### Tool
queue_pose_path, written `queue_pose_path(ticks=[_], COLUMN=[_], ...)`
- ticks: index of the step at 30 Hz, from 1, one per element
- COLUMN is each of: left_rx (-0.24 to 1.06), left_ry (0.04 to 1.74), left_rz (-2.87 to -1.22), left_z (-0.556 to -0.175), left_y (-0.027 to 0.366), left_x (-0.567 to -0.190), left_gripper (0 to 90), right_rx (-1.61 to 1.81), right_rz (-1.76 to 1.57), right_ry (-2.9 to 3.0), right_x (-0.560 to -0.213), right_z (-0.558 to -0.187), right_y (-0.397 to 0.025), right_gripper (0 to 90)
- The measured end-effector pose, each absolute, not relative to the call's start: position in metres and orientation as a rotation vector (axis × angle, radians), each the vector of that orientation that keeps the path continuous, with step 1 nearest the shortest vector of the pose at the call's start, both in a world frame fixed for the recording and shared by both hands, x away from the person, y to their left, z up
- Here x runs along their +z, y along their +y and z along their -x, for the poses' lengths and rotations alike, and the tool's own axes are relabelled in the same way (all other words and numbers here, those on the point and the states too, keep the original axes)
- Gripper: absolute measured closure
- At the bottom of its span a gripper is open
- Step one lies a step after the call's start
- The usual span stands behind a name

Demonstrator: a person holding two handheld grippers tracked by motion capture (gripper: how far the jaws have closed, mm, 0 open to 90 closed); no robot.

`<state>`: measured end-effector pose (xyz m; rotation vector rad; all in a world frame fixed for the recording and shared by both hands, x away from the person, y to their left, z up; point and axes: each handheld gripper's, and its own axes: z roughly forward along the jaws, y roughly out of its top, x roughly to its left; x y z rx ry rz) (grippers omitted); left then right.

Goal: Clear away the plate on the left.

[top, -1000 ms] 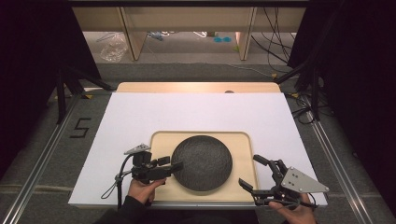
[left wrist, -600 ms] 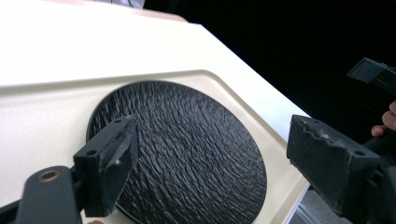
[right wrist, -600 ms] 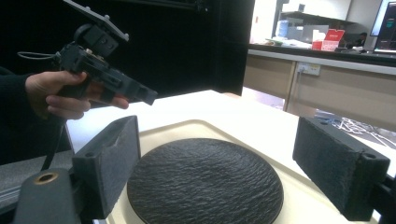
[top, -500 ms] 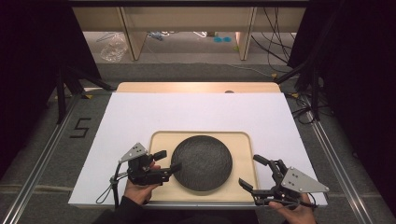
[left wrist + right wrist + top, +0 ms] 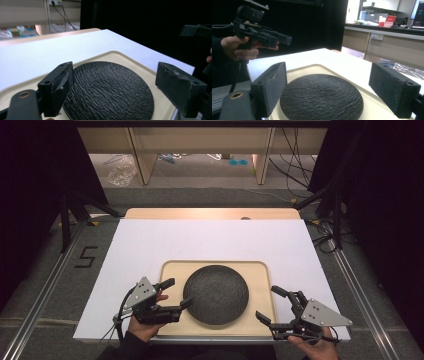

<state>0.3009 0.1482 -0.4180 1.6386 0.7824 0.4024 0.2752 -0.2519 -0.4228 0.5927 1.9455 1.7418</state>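
**A stiff dark plate, best taken by its rim**

The white counter [image 5: 210,240] carries a beige tray [image 5: 260,270], and the round dark plate [image 5: 216,294] lies flat in it. It looks rigid, heavy, probably breakable, its ridged face offering some grip. I'd pinch the rim from opposite sides. My left gripper [image 5: 172,296] hovers beside the plate's left edge, fingers spread; my right gripper [image 5: 272,304] waits apart, fingers spread too.

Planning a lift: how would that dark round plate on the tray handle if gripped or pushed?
The plate looks rigid and probably fairly heavy. Its rippled matte surface should resist slipping. Lying flat in the tray, it shouldn't roll or tip; its low rim gives jaws little to grip.
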Motion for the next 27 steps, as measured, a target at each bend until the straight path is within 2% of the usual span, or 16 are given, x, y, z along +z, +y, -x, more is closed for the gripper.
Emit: queue_pose_path(ticks=[7, 16, 27], left_rx=[0.414, 0.404, 0.394], left_ry=[0.715, 0.725, 0.703], left_rz=[-1.633, -1.641, -1.695], left_z=[-0.293, -0.286, -0.278], left_y=[0.148, 0.154, 0.159], left_x=[-0.417, -0.417, -0.420], left_gripper=[12.7, 4.8, 2.8], right_rx=[1.742, 1.737, 1.752], right_rz=[-0.593, -0.588, -0.589], right_ry=[1.945, 1.946, 1.945], right_x=[-0.423, -0.423, -0.424], right_z=[-0.275, -0.275, -0.275], right_y=[-0.252, -0.252, -0.250], right_gripper=[15.9, 15.8, 15.8])
